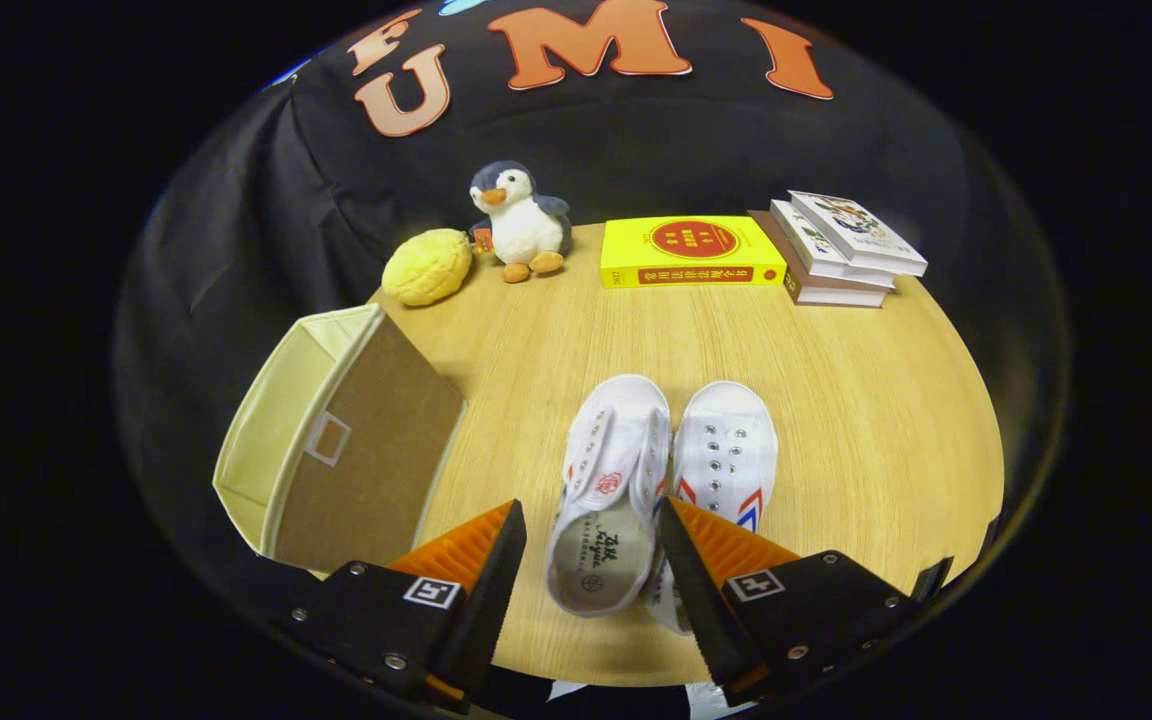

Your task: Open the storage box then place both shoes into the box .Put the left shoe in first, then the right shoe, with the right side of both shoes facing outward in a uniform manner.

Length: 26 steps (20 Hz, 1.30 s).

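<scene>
The gripper (591, 520) hangs wide open above the table (866, 420), its fingers straddling the left shoe (611, 490). The shoe's insole print is too small to read. The right shoe (726, 455) touches it; the storage box (336, 440) lies left.

The gripper view rides on the tongs (591, 520), looking forward and down along their two parted fingers at the bottom of the frame. It sits close above the counter's (866, 420) near edge, facing the booth's cloth wall at the top.
</scene>
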Each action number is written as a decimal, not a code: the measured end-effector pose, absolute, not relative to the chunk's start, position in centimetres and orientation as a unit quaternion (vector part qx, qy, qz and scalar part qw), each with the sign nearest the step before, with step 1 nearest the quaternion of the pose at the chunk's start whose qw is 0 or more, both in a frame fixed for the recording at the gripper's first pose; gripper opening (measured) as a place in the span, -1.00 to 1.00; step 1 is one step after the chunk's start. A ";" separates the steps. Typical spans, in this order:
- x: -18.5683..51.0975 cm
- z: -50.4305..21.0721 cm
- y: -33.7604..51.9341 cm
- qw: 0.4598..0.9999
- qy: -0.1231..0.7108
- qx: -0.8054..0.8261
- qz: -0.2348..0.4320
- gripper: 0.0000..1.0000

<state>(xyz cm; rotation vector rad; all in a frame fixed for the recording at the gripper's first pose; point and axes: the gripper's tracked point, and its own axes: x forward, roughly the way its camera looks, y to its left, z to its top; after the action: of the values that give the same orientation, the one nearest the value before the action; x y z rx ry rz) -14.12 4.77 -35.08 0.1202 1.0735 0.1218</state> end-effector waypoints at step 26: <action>-12.4 -42.0 2.7 0.852 0.508 -0.099 0.084 -0.46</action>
<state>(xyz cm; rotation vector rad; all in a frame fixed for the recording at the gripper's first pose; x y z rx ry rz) -12.38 2.69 -41.98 -0.2081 1.0694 0.1771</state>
